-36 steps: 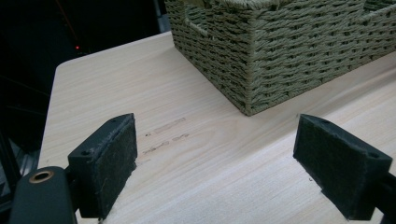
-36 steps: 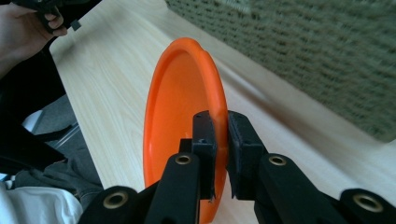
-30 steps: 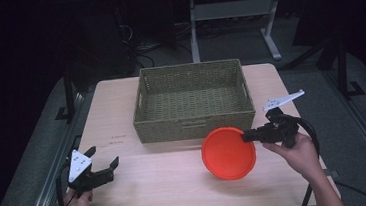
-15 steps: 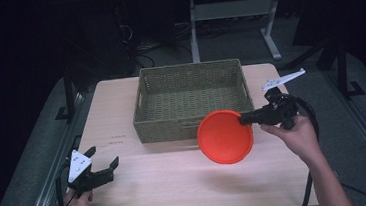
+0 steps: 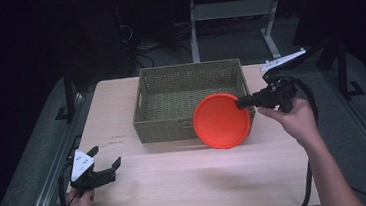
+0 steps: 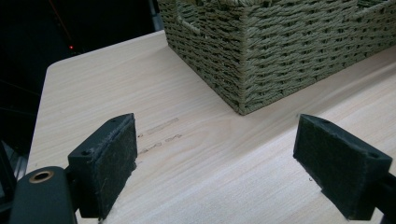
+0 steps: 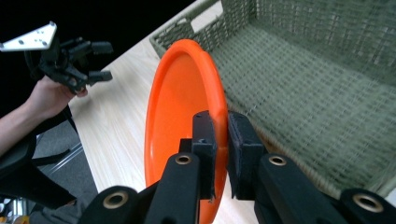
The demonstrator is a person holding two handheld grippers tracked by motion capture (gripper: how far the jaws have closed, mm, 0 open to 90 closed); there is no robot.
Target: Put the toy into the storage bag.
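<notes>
Right of centre in the high view, the right hand-held gripper has its jaws clamped on the rim of an orange plate, holding it up off the worktop and tilted so the round face points toward the camera. The plate overlaps the front right corner of the woven basket, which sits toward the back middle of the worktop. In the right gripper view the plate stands almost edge-on, rim pinched between the two black pads at bottom centre, with the basket's green-ish woven floor spread out across the right side of the frame. Down at the lower left of the high view, the left hand-held gripper sits low near the front corner of the worktop, jaws spread wide apart with nothing between them, grey three-cornered plate on top. The left gripper view shows bare wood between its two pads, a couple of faint marks on the surface, and a corner of the basket at the upper right.
</notes>
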